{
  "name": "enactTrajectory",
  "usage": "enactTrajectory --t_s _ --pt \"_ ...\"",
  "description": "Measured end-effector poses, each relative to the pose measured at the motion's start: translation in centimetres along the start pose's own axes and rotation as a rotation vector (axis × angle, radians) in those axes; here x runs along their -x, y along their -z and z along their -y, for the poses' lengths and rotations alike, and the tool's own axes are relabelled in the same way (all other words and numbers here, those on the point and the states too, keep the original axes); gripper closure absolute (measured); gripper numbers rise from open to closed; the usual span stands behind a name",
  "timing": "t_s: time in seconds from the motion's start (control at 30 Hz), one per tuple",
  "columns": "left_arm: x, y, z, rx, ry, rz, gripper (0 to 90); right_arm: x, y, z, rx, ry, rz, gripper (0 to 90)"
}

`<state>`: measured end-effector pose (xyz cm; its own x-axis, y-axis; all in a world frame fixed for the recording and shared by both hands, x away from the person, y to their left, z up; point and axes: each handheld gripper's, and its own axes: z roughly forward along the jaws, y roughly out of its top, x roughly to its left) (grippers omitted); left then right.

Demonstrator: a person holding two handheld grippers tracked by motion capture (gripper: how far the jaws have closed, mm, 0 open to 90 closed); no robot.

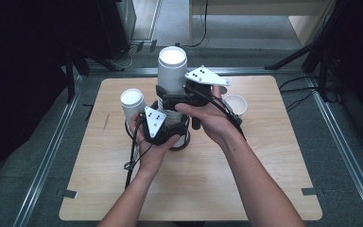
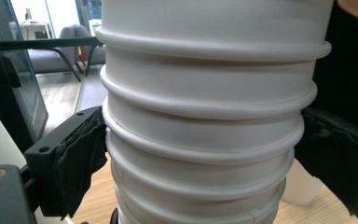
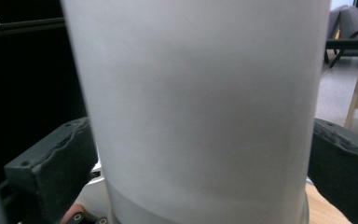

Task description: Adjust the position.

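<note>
Gripping the cup stack [image 1: 172, 90] — left claw [image 1: 168, 124] low, right claw [image 1: 172, 97] above.

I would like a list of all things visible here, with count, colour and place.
cup stack: one, white, table centre, between both grippers' jaws
cups: two, white; one left of the stack, one right of it
table: one, light wood
chair: one, grey, background of the left gripper view
left gripper: black, pads pressing the stack's lower rims
right gripper: black, pads on the top cup's wall
hands: two, holding the grippers
</note>
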<state>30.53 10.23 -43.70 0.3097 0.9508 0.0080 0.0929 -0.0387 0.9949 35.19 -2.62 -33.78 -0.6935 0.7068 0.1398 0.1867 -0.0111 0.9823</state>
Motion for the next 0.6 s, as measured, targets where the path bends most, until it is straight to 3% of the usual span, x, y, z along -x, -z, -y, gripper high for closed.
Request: enactTrajectory --t_s 0.13,0.6 --pt "0.03 -0.02 0.02 0.001 -0.002 -0.003 3.7 0.06 -0.20 0.16 0.011 -0.004 0.004 8.2" --pt "0.12 -0.12 0.03 0.000 -0.011 -0.009 4.1 0.05 -0.16 0.06 0.015 0.010 0.004 10.1"
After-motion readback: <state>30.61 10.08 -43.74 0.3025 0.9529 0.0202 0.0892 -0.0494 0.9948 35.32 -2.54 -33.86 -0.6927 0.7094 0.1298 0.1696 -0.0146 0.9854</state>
